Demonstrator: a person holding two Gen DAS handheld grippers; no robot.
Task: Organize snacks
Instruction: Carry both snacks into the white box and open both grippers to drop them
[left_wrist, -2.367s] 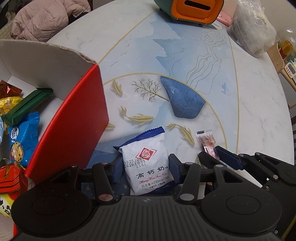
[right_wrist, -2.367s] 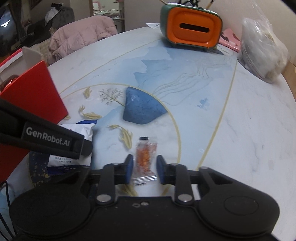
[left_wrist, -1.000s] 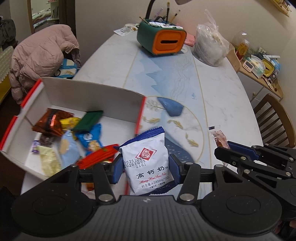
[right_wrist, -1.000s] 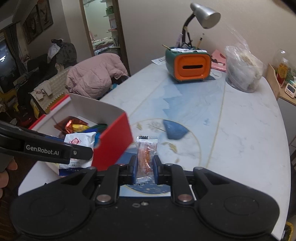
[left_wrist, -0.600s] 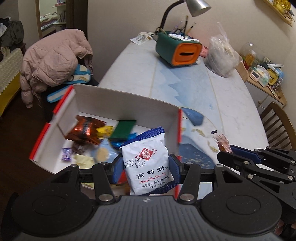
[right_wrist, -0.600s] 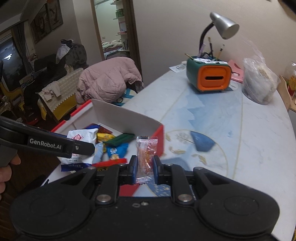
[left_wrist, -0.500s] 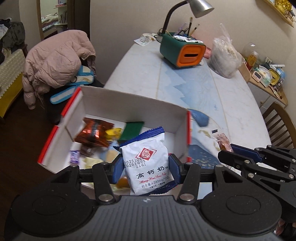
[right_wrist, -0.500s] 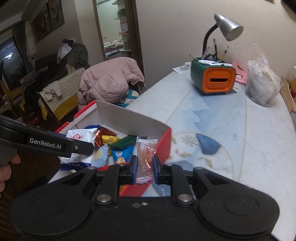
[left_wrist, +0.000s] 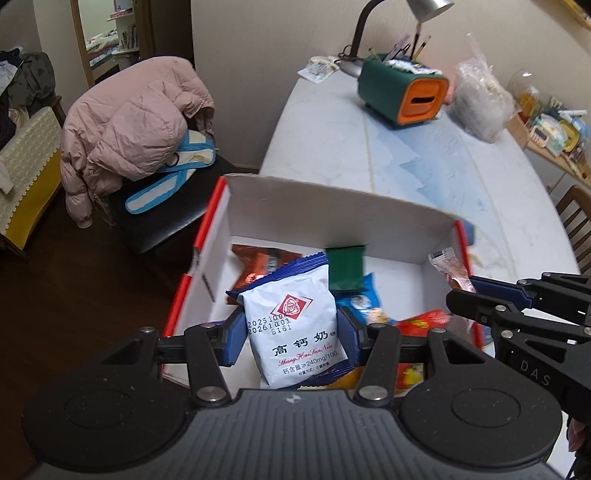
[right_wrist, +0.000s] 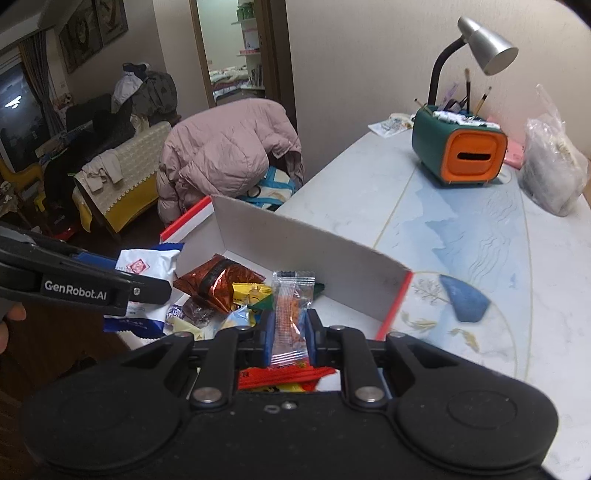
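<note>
Left wrist view: left gripper (left_wrist: 291, 334) fingers clamped on white milk-tablet packet (left_wrist: 295, 325), long axis upright, directly above open red-and-white box (left_wrist: 369, 221) at desk edge; box interior straight below fingers.

Right wrist view: right gripper (right_wrist: 289, 341) fingers pinched tight on small clear candy sachet (right_wrist: 291, 314), upright, over box's near right corner; both loads poised for release, left deeper inside.
</note>
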